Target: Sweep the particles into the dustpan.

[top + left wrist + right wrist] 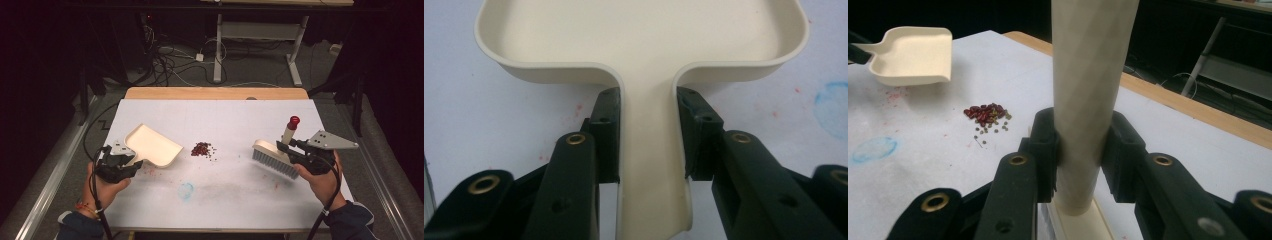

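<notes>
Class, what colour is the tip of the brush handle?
Red; the brush handle tip shows best in the high view.

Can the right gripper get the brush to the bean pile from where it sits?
Probably yes: the right gripper is shut on the brush, and bare table lies between it and the bean pile.

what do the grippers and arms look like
Both grippers, left and right, are black with two blocky fingers set with brass-ringed holes. Each carries a grey three-cornered plate and trails a black cable. The sleeves are dark blue; the left wrist wears an orange-red band.
</notes>
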Action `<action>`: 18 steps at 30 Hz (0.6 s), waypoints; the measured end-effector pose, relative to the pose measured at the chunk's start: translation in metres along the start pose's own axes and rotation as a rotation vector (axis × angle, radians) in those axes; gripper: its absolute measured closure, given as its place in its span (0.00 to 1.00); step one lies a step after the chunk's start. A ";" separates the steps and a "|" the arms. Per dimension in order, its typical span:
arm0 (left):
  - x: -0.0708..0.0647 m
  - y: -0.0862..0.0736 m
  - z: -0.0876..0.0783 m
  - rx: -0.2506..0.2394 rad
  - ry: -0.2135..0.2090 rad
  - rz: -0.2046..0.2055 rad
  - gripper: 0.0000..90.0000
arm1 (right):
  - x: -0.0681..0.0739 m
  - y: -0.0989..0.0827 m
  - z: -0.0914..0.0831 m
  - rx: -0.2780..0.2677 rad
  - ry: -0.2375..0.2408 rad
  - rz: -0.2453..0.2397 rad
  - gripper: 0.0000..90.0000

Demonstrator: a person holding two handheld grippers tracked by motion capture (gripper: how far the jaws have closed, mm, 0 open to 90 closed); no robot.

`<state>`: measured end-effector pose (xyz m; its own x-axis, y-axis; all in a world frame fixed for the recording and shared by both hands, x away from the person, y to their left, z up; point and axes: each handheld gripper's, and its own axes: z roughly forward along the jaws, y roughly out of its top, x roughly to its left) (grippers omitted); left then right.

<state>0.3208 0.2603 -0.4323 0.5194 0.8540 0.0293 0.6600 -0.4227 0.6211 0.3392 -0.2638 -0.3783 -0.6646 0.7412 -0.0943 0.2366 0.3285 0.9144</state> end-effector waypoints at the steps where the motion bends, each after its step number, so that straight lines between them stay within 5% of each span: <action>1: -0.001 -0.002 -0.002 0.002 -0.013 0.001 0.71 | 0.000 0.000 0.001 0.001 -0.001 -0.001 0.78; 18: -0.044 -0.013 0.003 0.103 -0.109 0.141 0.71 | -0.008 0.012 0.039 -0.004 -0.014 0.045 0.78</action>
<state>0.2907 0.2270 -0.4444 0.6628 0.7485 0.0221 0.6254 -0.5695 0.5334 0.3748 -0.2429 -0.3820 -0.6434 0.7633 -0.0591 0.2629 0.2927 0.9194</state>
